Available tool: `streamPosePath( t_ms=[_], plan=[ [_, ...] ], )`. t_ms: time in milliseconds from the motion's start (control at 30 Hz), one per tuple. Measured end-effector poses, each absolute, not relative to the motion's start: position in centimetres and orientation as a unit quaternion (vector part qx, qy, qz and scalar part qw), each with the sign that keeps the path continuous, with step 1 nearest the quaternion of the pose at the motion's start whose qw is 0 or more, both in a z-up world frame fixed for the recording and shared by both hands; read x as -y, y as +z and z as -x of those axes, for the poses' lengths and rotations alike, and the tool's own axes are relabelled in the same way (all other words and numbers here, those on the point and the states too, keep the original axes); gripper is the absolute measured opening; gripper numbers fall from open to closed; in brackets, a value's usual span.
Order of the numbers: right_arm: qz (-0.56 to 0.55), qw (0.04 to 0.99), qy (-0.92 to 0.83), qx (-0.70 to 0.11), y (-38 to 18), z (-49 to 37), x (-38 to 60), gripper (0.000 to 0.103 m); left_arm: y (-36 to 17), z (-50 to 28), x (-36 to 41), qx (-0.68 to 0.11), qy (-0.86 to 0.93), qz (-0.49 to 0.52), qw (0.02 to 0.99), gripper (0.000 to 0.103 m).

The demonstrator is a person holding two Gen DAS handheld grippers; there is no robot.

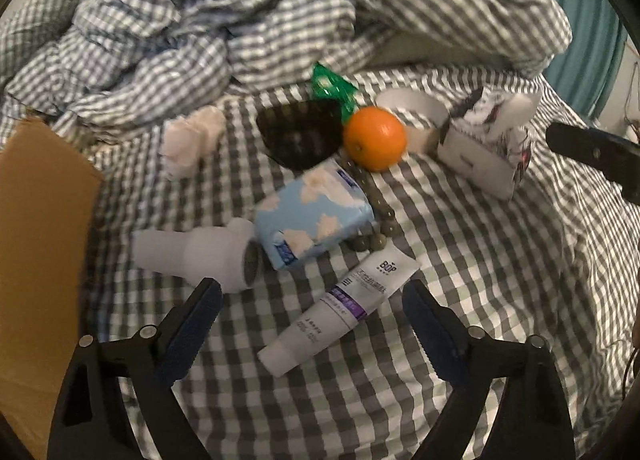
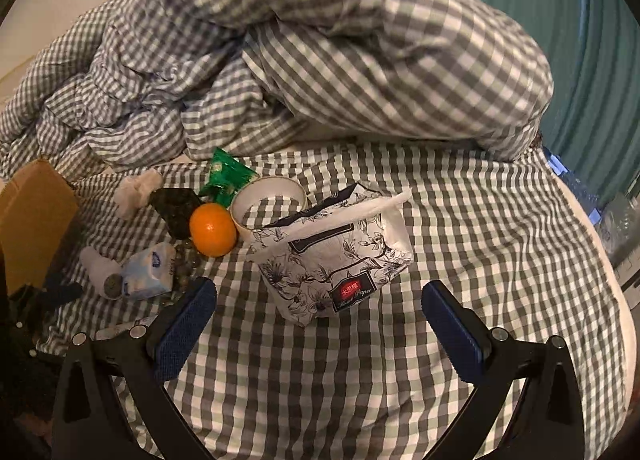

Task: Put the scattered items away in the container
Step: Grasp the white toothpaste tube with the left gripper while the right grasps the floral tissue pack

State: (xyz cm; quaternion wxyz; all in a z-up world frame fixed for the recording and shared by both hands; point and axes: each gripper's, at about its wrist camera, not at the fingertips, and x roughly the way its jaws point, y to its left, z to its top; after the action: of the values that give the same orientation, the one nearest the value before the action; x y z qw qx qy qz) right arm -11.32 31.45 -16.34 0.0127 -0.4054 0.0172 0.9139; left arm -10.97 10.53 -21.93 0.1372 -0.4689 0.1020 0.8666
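Left gripper (image 1: 312, 296): nearest my lens, fingers spread wide, nothing between them, hovering over the checked bedsheet (image 1: 500, 280).
Cardboard box (image 1: 36, 244): I see it at 9 o'clock, at the sheet's left edge.
White bottle (image 1: 192, 256): on its side at 10 o'clock from the gripper, touching the blue tissue pack (image 1: 312, 216).
Toothpaste tube (image 1: 340, 308): lies at 12 o'clock, reaching in between my left fingertips.
Bead string (image 1: 376, 212): curls round the pack's right side.
Orange (image 1: 375, 139): beyond the beads, against a dark pouch (image 1: 300, 136) and green wrapper (image 1: 332, 88).
Right gripper (image 2: 320, 300): spread apart, holding nothing.
Floral tissue pack (image 2: 332, 256): at 12 o'clock, just ahead of my right fingertips, untouched.
Tape roll (image 2: 269, 204): at 11 o'clock, behind the floral pack, beside the orange.
Rumpled duvet (image 2: 320, 60): piled across the far side.
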Motion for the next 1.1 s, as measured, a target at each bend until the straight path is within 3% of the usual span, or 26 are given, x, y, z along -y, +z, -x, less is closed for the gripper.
streamPosePath(
  t_ms=[167,233,367,433,500,1100],
  plan=[
    [0.409,0.013,0.912,-0.019,-17.1,12.1,-31.6,0.103,-23.7,11.4,-10.7,-0.093,0.855,0.489,0.146,0.086],
    [0.410,0.014,0.912,-0.019,-17.4,12.3,-31.6,0.103,-24.5,11.5,-10.8,-0.077,0.846,0.505,0.153,0.067],
    [0.415,0.013,0.910,-0.020,-18.0,12.8,-31.6,0.103,-24.7,11.0,-11.2,-0.079,0.848,0.500,0.159,0.055],
    [0.417,0.012,0.909,-0.018,-18.2,13.0,-31.5,0.103,-24.6,11.0,-11.2,-0.075,0.846,0.500,0.167,0.037],
    [0.419,0.013,0.908,-0.016,-18.4,13.2,-31.5,0.103,-24.5,11.0,-11.4,-0.073,0.845,0.502,0.172,0.029],
    [0.439,0.028,0.898,-0.011,-21.1,16.5,-31.1,0.103,-21.8,10.2,-10.4,-0.050,0.856,0.484,0.172,0.024]
  ],
)
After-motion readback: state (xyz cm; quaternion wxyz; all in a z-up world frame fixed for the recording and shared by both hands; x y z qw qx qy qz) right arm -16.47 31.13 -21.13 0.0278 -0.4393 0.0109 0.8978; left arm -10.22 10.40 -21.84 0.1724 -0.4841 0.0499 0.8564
